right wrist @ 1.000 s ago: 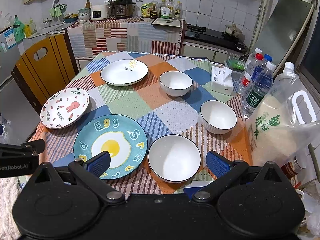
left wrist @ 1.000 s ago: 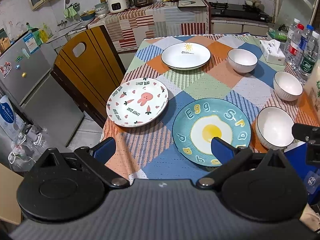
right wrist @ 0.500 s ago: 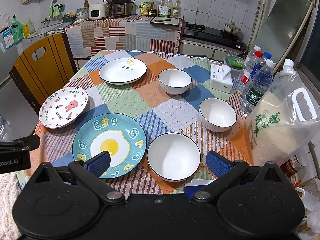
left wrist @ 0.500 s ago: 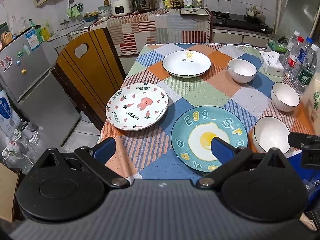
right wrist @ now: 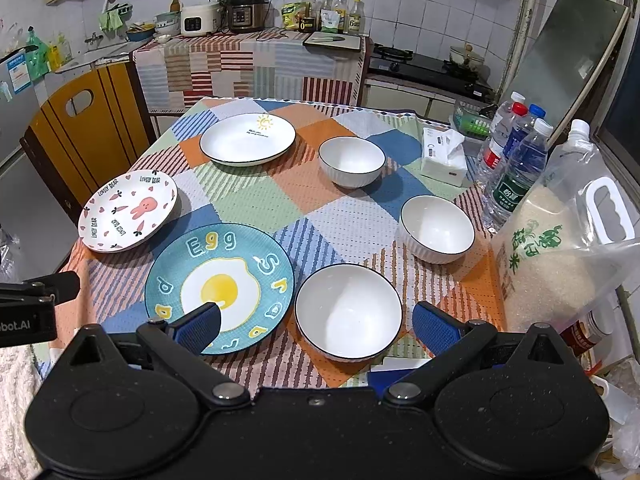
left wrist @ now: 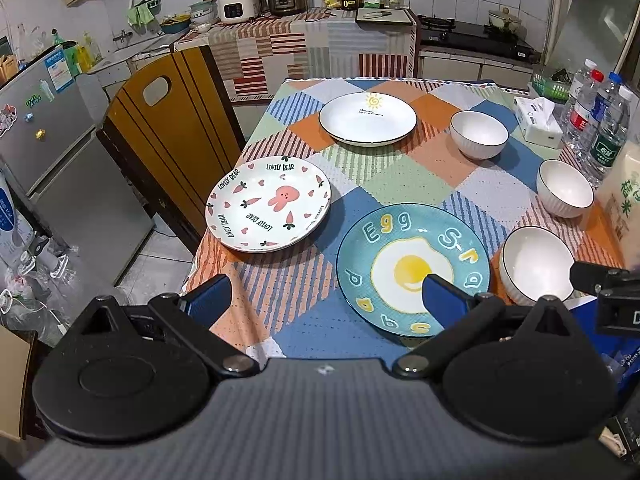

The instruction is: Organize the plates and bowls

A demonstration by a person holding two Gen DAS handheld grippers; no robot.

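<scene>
A: What's on the counter (right wrist: 256, 200)?
B: Biggest first: the egg plate (right wrist: 219, 286) at 7 o'clock, the rabbit plate (right wrist: 127, 211) at 9, the sun plate (right wrist: 247, 139) at 11. Then three white bowls (right wrist: 348, 311), from 6 round to 1.
A: And the jaws?
B: Left gripper (left wrist: 326, 298) and right gripper (right wrist: 316, 322) both hover with jaws spread wide, empty.

Tissue box (right wrist: 443, 157), 3 water bottles (right wrist: 514, 168)
</scene>
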